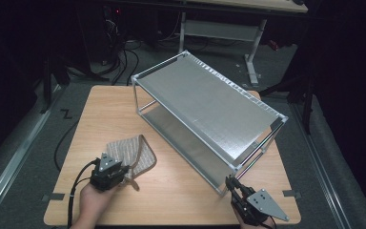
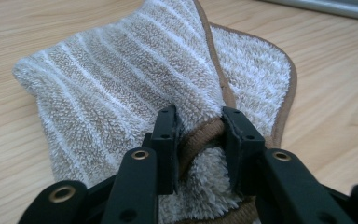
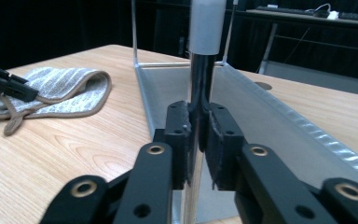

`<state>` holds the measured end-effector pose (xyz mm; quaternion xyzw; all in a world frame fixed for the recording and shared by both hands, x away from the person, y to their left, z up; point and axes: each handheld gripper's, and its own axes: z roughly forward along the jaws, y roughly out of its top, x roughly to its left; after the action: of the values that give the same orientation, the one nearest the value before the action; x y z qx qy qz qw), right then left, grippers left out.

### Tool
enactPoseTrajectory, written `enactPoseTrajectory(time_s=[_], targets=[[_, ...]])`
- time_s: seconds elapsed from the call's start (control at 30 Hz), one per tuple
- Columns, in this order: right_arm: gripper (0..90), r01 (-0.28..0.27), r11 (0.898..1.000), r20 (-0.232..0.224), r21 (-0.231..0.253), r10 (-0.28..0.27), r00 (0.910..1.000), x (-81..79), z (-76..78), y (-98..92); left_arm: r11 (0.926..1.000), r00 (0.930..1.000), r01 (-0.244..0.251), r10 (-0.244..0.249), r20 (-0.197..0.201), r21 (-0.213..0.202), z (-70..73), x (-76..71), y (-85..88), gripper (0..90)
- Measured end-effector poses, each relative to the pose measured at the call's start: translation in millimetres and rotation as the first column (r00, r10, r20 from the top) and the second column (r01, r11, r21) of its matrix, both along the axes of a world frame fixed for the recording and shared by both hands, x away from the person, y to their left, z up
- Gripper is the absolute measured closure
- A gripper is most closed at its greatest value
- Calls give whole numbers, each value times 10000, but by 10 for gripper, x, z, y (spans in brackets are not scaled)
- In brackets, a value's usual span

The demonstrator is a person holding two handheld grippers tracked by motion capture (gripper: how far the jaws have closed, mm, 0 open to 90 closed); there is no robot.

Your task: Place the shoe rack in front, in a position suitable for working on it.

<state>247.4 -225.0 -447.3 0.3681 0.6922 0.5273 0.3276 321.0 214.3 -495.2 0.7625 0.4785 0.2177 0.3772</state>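
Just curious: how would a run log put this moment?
left gripper: shut on towel | right gripper: shut on rack post

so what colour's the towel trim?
Brown trim on the beige, white-striped towel; the left gripper view shows it best.

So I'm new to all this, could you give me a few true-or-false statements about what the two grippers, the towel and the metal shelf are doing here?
1. The right gripper is clamped on a corner post of the metal shelf. True.
2. The striped towel lies on top of the shelf. False: it lies on the wooden table, beside the shelf.
3. The left gripper has the towel's brown edge between its jaws. True.
4. The shelf has three tiers. False: two show, an upper and a lower.
5. The towel is spread flat. False: it is folded over.
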Motion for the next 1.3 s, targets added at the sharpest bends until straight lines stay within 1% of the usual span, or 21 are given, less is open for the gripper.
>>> enactPoseTrajectory(time_s=[0.07, 0.13, 0.2, 0.27, 0.37, 0.47, 0.5, 0.53, 0.63, 0.7, 0.77, 0.8, 0.83, 0.87, 0.93, 1.0, 1.03, 1.07, 1.1, 1.2, 1.3], targets=[[807, 40, 10000, -50, 77, -40, 10000, -13, -1, -11, 9998, 9998, 211, -210, 22, -56, 4, -20, -37, 666], [807, 180, 9998, -8, 61, -180, 9998, -40, -4, -38, 9992, 9994, 332, -331, 30, -203, 22, -31, -53, 638], [807, 274, 9996, -23, 103, -274, 9996, -65, -4, -75, 9978, 9990, 441, -439, 62, -486, 56, -46, -56, 599], [807, 508, 9987, -12, 92, -507, 9987, -101, -4, -132, 9959, 9977, 619, -599, 316, -661, 129, -69, -51, 563], [806, 950, 9954, 2, 115, -950, 9955, -150, -5, -229, 9945, 9950, 771, -722, 688, -711, 238, -70, -48, 516], [805, 1559, 9876, -12, 161, -1559, 9878, -194, -4, -362, 9940, 9914, 732, -636, 1147, -815, 361, 11, -31, 491], [805, 1742, 9845, -31, 206, -1742, 9847, -206, -6, -395, 9941, 9907, 673, -564, 1241, -854, 401, 75, -28, 486], [805, 1816, 9831, -47, 250, -1816, 9834, -218, -9, -432, 9943, 9905, 659, -550, 1260, -843, 417, 104, -26, 485], [803, 1996, 9796, -22, 219, -1996, 9799, -243, -10, -473, 9944, 9874, 578, -438, 1519, -889, 528, 330, -56, 486], [799, 2046, 9786, 13, 203, -2046, 9788, -247, -12, -488, 9945, 9858, 561, -410, 1630, -890, 575, 436, -86, 488], [798, 2124, 9769, -3, 243, -2124, 9772, -244, -13, -507, 9964, 9812, 482, -341, 1902, -701, 644, 621, -145, 493], [796, 2150, 9763, 18, 254, -2152, 9766, -239, -14, -520, 9966, 9791, 461, -316, 2011, -680, 658, 677, -161, 495], [796, 2174, 9758, 10, 246, -2175, 9761, -238, -14, -526, 9975, 9778, 386, -255, 2081, -592, 680, 780, -184, 499], [796, 2137, 9766, 14, 238, -2138, 9769, -233, -13, -535, 9977, 9770, 357, -228, 2119, -570, 689, 840, -195, 500], [795, 2143, 9764, 22, 261, -2144, 9767, -228, -13, -538, 9981, 9758, 252, -124, 2184, -557, 705, 982, -211, 505], [796, 2144, 9764, -1, 262, -2145, 9767, -225, -10, -536, 9988, 9754, -66, 173, 2196, -492, 723, 1144, -214, 506], [796, 2135, 9766, 0, 272, -2136, 9769, -223, -10, -535, 9984, 9759, -243, 346, 2153, -505, 736, 1248, -210, 506], [796, 2099, 9773, 16, 302, -2101, 9777, -218, -10, -534, 9978, 9758, -364, 473, 2137, -545, 748, 1328, -203, 507], [797, 2077, 9777, -2, 309, -2078, 9782, -213, -10, -532, 9967, 9765, -430, 563, 2079, -683, 766, 1428, -199, 511], [798, 2074, 9777, -19, 325, -2074, 9783, -204, -13, -534, 9970, 9757, -514, 626, 2101, -586, 823, 1602, -212, 537], [799, 2094, 9773, -40, 323, -2093, 9778, -200, -16, -535, 9969, 9774, -542, 648, 2012, -578, 892, 1747, -242, 609]])
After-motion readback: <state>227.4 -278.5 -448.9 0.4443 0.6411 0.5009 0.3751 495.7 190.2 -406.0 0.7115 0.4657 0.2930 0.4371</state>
